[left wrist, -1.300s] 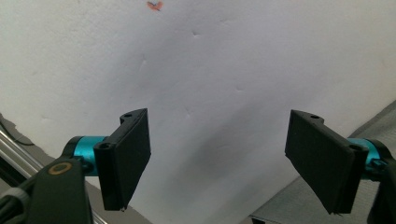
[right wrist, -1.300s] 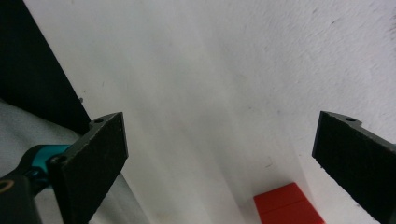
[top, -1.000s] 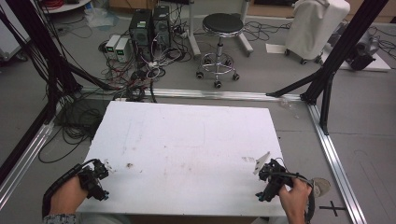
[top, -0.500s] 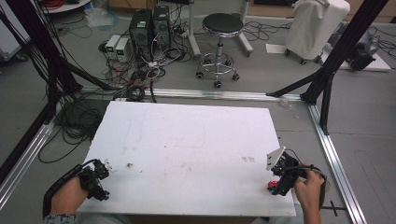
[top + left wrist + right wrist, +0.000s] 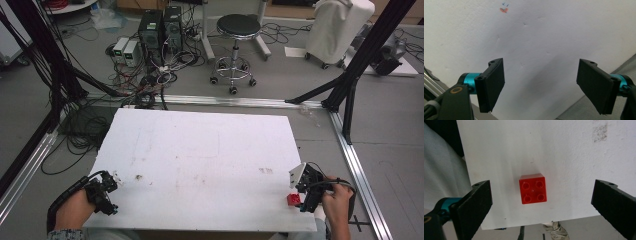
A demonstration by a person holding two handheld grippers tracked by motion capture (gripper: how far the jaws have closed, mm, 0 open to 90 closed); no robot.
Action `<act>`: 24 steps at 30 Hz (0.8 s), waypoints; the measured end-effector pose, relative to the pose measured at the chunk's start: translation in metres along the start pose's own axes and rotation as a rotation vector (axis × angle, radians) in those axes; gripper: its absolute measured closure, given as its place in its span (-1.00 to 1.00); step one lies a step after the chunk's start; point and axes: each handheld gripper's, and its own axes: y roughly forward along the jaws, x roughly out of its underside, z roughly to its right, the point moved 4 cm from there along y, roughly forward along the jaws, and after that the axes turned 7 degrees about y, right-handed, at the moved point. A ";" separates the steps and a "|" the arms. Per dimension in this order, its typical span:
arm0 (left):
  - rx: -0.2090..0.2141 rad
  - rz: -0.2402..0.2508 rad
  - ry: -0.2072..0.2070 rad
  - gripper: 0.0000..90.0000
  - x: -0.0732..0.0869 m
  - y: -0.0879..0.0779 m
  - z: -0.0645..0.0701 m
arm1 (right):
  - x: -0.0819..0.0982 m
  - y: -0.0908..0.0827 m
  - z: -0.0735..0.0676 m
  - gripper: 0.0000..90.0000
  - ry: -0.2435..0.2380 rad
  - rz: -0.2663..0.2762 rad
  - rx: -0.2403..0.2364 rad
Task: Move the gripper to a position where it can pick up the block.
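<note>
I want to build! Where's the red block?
The red block sits on the white table, near its front right corner, between the open jaws of the right gripper.

White tabletop (image 5: 200, 165), stained; black round stool (image 5: 238, 30) on casters, computer towers (image 5: 160, 27) and tangled cables (image 5: 145, 82) on floor behind.

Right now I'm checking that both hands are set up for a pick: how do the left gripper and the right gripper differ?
The right gripper has a red brick lying on the table between its jaws, untouched; the left gripper has bare tabletop between its jaws. In the high view the right gripper is at the table's near right corner, the left gripper at its near left edge. Both are open and hand-held.
</note>
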 end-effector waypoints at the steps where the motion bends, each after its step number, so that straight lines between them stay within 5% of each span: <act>1: 0.000 0.000 0.000 -0.49 0.000 0.000 0.000 | 0.001 0.002 0.000 -0.94 -0.005 -0.004 0.002; 15: 0.001 -0.001 0.004 -0.49 0.000 0.001 -0.001 | 0.007 0.033 0.000 -0.94 -0.093 -0.081 0.023; 24: 0.002 0.000 0.006 -0.49 -0.001 0.002 0.000 | 0.011 0.052 0.000 -0.94 -0.110 -0.116 0.014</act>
